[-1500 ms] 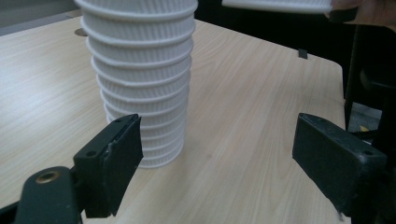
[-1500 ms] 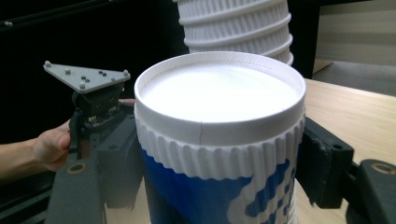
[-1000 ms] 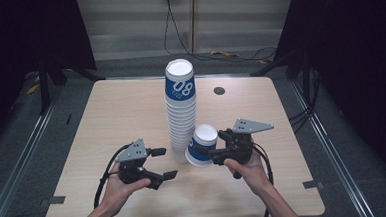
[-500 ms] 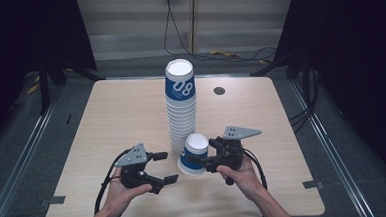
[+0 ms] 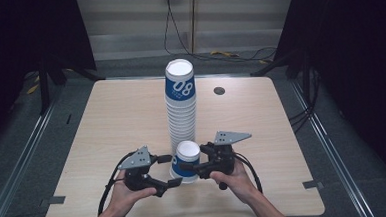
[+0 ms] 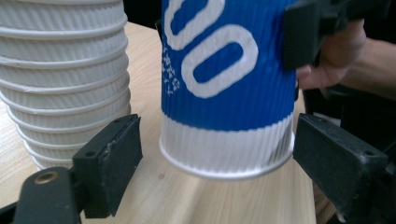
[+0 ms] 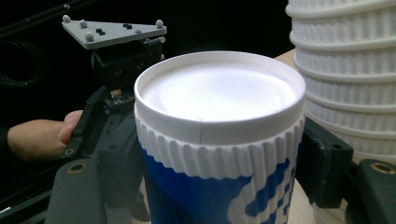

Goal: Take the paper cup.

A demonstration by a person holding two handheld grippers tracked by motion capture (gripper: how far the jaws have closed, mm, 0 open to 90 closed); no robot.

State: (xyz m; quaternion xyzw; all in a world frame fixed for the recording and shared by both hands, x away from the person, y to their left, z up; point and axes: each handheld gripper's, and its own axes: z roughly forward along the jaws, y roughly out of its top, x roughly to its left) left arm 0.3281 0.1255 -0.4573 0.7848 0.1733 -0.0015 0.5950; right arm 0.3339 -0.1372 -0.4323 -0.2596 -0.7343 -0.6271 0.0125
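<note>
- Pale wood-grain desk (image 5: pixel 106 123); tall ribbed paper stack (image 5: pixel 181 109) at twelve o'clock.
- Right tongs (image 5: pixel 190 165) clamp the upside-down blue-white cup (image 5: pixel 186 161), now lower.
- Left tongs (image 5: pixel 170 171) gape around it.

Obstacles: tall stack of cups (image 5: pixel 181 106), mid-table, rising high; single upside-down cup (image 5: pixel 186 161) just in front of its foot, the two nearly touching, no passage between. Left gripper (image 5: pixel 166 171) and right gripper (image 5: pixel 191 165) crowd that cup from either side along the near edge. Free room: broad bare table (image 5: pixel 111 123) left of the stack, equally right; far strip open apart from a small dark disc (image 5: pixel 219 91).
</note>
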